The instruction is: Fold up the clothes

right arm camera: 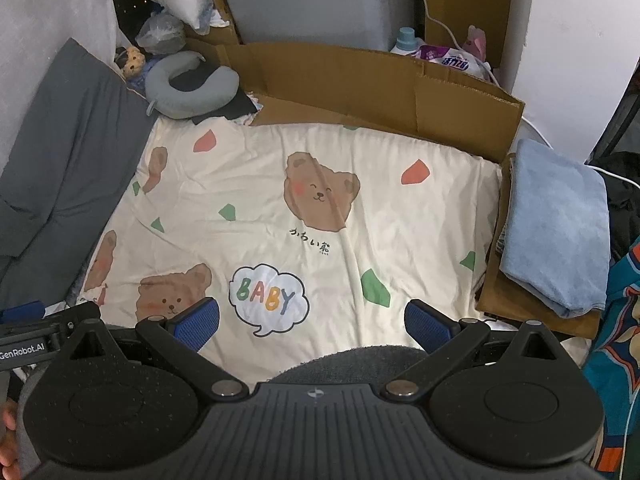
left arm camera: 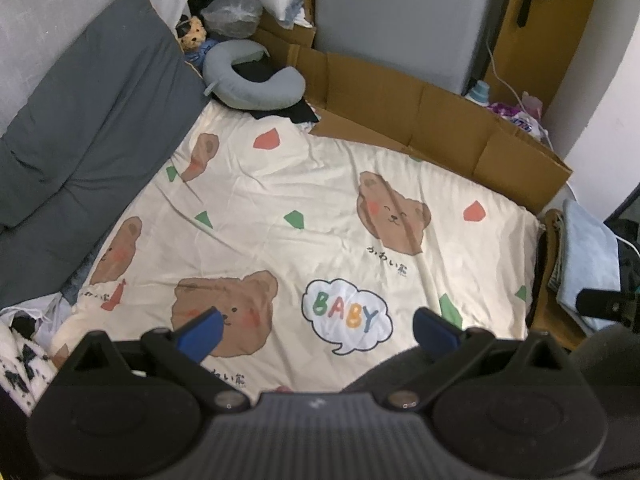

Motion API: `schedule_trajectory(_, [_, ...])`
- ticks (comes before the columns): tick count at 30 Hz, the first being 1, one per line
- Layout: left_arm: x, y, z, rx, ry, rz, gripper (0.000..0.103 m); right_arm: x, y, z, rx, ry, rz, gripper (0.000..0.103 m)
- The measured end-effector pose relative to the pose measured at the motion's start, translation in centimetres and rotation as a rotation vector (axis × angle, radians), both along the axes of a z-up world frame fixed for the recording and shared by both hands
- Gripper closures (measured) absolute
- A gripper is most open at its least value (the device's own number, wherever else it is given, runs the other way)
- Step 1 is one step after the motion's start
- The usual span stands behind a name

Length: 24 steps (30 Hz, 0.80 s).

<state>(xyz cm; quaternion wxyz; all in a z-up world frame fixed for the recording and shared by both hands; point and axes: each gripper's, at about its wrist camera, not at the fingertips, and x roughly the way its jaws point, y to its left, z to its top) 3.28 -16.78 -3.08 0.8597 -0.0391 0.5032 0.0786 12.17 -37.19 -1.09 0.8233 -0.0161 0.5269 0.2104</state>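
Left wrist: left gripper (left arm camera: 318, 330) spread (empty) over bear-print sheet (left arm camera: 320, 200)

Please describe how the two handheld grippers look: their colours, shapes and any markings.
Both the left gripper and the right gripper have black ribbed bodies, round black discs at each side, black linkage arms with metal pivots, and blue textured fingers. White "GenRobot.AI" lettering marks the left one.
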Motion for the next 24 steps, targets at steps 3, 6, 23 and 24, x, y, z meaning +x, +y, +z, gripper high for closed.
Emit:
schedule_trajectory(3, [0.1, 0.1, 0.1, 0.004, -0.001, -0.004, 0.001, 0.0, 0.0, 0.0, 0.001, 0.001, 0.003, 0.001])
schedule_trajectory(6, [-0.1, 0.0, 0.1, 0.005, -0.004, 0.0, 0.001, 0.0, 0.0, 0.0, 0.0, -0.002, 0.001, 0.001])
schedule_trajectory(23, [-0.2, -1.0, 0.0, -0.003, -0.011, -0.027, 0.001, -0.5, -0.5, 0.4, -0.017, -0.028, -0.006, 0.001])
schedule_trajectory(24, [-0.2, -1.1, 0.0, -0.005, -0.011, -0.029, 0.001, -0.6, -0.6, 0.5, -0.019, -0.034, -0.007, 0.001])
